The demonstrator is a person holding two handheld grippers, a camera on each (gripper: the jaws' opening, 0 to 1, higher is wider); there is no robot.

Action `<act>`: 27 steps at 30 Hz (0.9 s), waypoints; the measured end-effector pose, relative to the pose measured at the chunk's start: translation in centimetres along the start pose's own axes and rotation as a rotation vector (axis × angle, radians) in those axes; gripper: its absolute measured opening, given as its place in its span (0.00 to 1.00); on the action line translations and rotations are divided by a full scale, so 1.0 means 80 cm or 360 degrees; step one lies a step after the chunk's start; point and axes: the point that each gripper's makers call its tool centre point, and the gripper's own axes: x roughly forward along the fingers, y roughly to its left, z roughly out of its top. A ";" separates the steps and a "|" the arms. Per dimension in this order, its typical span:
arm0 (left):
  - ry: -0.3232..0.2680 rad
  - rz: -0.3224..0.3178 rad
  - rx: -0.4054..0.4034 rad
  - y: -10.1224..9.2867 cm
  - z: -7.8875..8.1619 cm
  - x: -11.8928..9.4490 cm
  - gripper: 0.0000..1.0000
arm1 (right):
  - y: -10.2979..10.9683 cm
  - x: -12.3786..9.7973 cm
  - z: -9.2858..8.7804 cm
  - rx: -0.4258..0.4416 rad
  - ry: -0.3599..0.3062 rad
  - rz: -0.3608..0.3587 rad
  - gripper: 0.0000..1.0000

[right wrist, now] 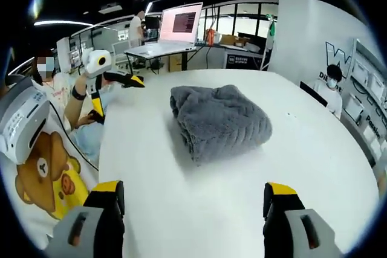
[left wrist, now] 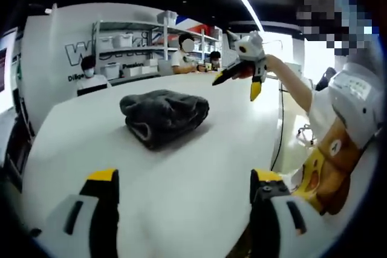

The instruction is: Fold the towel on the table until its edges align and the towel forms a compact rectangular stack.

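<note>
Towel (right wrist: 219, 122) handling comes first: one grey, plush towel lies bunched into a thick folded bundle on the white table (right wrist: 181, 209), roughly mid-table and well apart from both grippers. It looks soft, limp and light, likely to sag and slide over itself rather than hold a crease, so a pinch at an outer corner or along a free edge would probably serve better than a grab into the thick middle; the loose folds at its near side seem the easiest to reach. Going left to right in the left gripper view, a seated person in a mask sits at the table's far left edge, the towel (left wrist: 163, 116) rests dark and lumpy at centre, two more people sit behind it before shelving, and the right gripper (left wrist: 240, 80) hangs raised over the far right of the table with its yellow-tipped jaws spread and nothing in them. In the right gripper view, the left gripper (right wrist: 115, 95) is lifted at the left beside the table edge, jaws likewise parted and empty, then the towel, then a laptop (right wrist: 172, 28) on a desk beyond.
</note>
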 end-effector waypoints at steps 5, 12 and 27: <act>0.0012 0.0000 0.0007 -0.007 0.003 0.004 0.94 | 0.001 -0.008 -0.009 0.0035 -0.0036 0.0000 1.00; 0.0037 -0.0027 0.0045 -0.019 0.013 0.014 0.94 | -0.001 -0.020 -0.027 0.0084 -0.0087 -0.0007 1.00; 0.0085 -0.0032 0.0080 -0.019 0.025 0.026 0.94 | -0.007 -0.024 -0.048 0.0139 -0.0130 -0.0007 1.00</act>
